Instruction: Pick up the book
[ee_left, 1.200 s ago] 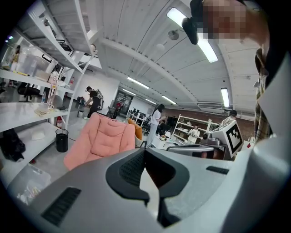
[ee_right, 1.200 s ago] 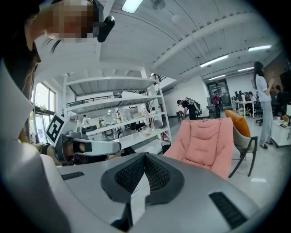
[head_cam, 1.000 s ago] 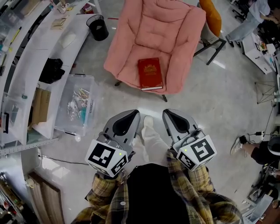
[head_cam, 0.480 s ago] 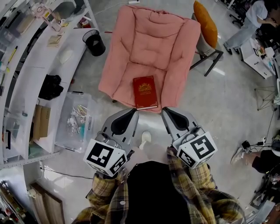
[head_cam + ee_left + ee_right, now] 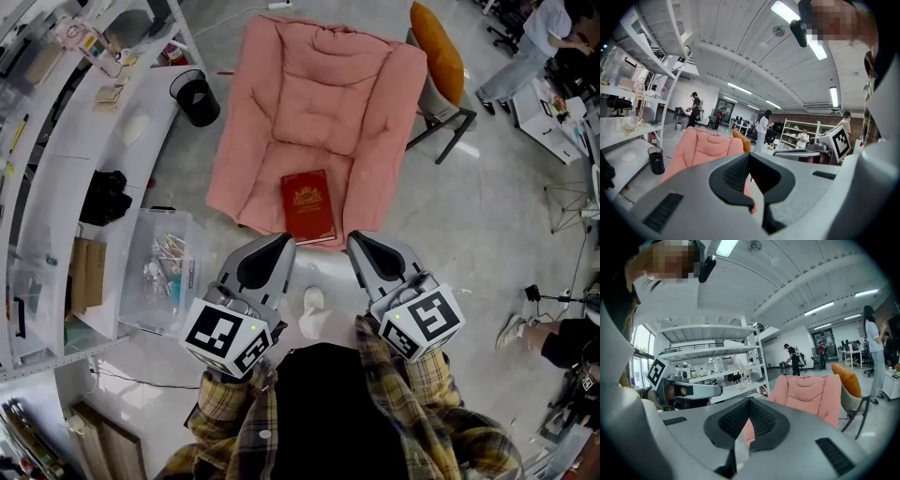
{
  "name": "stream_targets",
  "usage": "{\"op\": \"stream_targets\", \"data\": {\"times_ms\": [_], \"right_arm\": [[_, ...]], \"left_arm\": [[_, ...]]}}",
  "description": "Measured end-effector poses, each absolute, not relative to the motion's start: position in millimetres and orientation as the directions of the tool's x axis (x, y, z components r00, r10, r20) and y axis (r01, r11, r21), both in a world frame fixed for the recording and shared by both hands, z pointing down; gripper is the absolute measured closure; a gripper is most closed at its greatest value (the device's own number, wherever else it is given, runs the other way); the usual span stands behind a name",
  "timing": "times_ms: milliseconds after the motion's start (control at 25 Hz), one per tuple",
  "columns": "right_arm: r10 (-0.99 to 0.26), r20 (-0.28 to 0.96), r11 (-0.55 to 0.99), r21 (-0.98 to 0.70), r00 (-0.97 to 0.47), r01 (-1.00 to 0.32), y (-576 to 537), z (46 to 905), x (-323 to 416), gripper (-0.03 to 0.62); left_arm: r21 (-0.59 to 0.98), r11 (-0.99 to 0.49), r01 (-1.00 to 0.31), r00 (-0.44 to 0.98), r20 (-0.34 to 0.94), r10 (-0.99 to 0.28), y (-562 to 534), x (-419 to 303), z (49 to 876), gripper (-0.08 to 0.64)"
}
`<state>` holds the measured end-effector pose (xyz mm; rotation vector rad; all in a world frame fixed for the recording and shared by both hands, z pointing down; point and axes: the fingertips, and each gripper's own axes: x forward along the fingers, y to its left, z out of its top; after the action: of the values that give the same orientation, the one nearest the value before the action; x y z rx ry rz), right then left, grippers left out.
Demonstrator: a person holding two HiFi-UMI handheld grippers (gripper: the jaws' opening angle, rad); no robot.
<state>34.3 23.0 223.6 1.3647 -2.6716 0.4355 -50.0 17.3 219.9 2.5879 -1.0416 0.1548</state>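
Note:
A red book (image 5: 308,206) with a gold emblem lies flat on the front of the seat of a pink armchair (image 5: 319,103). My left gripper (image 5: 282,242) and right gripper (image 5: 360,241) are held side by side just short of the seat's front edge, one on each side of the book's near end. Both are shut and hold nothing. In the left gripper view the shut left gripper (image 5: 749,155) points at the armchair (image 5: 701,146). The right gripper (image 5: 750,402) faces the armchair (image 5: 809,392) too. The book is hidden in both gripper views.
White shelving (image 5: 56,178) runs down the left, with a black waste bin (image 5: 195,97) and a clear plastic box (image 5: 165,272) on the floor beside it. An orange-cushioned chair (image 5: 437,52) stands right of the armchair. People are at the far right. My shoe (image 5: 313,301) shows between the grippers.
Both grippers have moved forward towards the armchair, so the book's near end now lies close to their tips. Both have stayed shut.

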Motion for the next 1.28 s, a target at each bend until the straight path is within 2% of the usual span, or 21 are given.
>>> {"op": "stream_targets", "data": {"times_ms": [320, 760, 1000, 1280], "right_arm": [[-0.826, 0.249, 0.463, -0.215, -0.506, -0.860, -29, 230, 11, 0.575], [-0.906, 0.281, 0.261, -0.220, -0.317, -0.940, -109, 240, -37, 0.575], [-0.925, 0.335, 0.107, -0.223, -0.179, -0.969, -121, 252, -51, 0.575], [-0.909, 0.405, 0.008, -0.225, -0.101, -0.974, -114, 289, -53, 0.575]], "left_arm": [[0.292, -0.738, -0.608, 0.794, 0.233, -0.562, -43, -71, 226, 0.557], [0.307, -0.844, -0.440, 0.892, 0.261, -0.369, -138, -115, 236, 0.557], [0.342, -0.891, -0.298, 0.937, 0.286, -0.203, -155, -124, 251, 0.557], [0.380, -0.900, -0.213, 0.944, 0.318, -0.089, -152, -115, 289, 0.557]]}}
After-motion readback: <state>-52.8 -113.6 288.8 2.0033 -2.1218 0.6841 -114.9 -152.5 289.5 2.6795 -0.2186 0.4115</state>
